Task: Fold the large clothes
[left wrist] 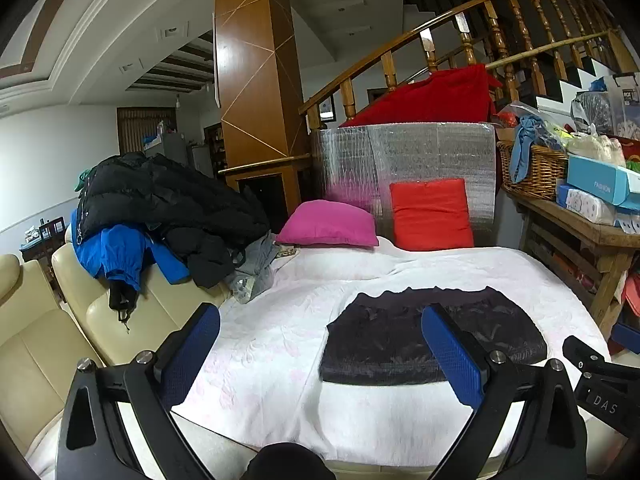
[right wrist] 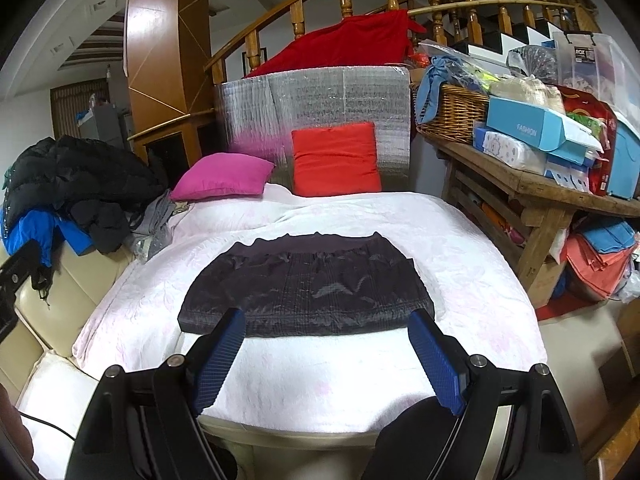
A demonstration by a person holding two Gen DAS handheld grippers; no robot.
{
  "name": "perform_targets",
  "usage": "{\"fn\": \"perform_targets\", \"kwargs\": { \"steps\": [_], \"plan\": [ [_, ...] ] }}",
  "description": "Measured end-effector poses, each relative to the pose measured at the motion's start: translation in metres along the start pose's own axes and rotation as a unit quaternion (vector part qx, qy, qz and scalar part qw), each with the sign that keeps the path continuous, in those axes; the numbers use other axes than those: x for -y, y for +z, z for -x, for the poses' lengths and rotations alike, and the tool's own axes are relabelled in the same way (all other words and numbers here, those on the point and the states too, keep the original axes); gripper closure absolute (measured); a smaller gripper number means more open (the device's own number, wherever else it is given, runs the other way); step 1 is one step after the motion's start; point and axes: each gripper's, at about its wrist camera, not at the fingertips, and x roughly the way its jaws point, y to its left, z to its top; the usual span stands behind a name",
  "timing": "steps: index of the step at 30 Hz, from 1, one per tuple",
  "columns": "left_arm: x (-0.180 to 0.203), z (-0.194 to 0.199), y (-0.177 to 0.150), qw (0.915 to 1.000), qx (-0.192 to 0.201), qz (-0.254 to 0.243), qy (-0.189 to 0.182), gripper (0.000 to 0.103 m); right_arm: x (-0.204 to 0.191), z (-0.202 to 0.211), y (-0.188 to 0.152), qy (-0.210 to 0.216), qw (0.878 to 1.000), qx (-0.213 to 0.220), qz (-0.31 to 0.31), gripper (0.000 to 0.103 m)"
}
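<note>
A dark garment (left wrist: 404,340) (right wrist: 308,292) lies folded into a flat rectangle on the white blanket (left wrist: 280,344) (right wrist: 320,376) that covers the sofa. My left gripper (left wrist: 320,320) hovers open above the blanket, with its right finger in front of the garment's near edge and nothing between the blue pads. My right gripper (right wrist: 326,324) is open too, held just short of the garment's near edge, with nothing in it. Part of the right gripper's body (left wrist: 600,380) shows at the right edge of the left wrist view.
A heap of black and blue jackets (left wrist: 160,216) (right wrist: 68,192) lies on the cream sofa at the left. A pink cushion (left wrist: 328,224) (right wrist: 224,176) and a red cushion (left wrist: 432,216) (right wrist: 336,160) lean at the back. A cluttered wooden bench (right wrist: 532,184) stands at the right.
</note>
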Motion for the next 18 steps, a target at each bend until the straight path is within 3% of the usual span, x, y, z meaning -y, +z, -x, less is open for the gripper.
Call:
{"fn": "perform_targets", "kwargs": {
  "steps": [18],
  "plan": [
    [-0.0009, 0.0010, 0.0033, 1.0000, 0.001, 0.004, 0.000, 0.002, -0.0052, 0.0026, 0.0019, -0.005, 1.000, -0.001, 0.007, 0.017]
  ]
}}
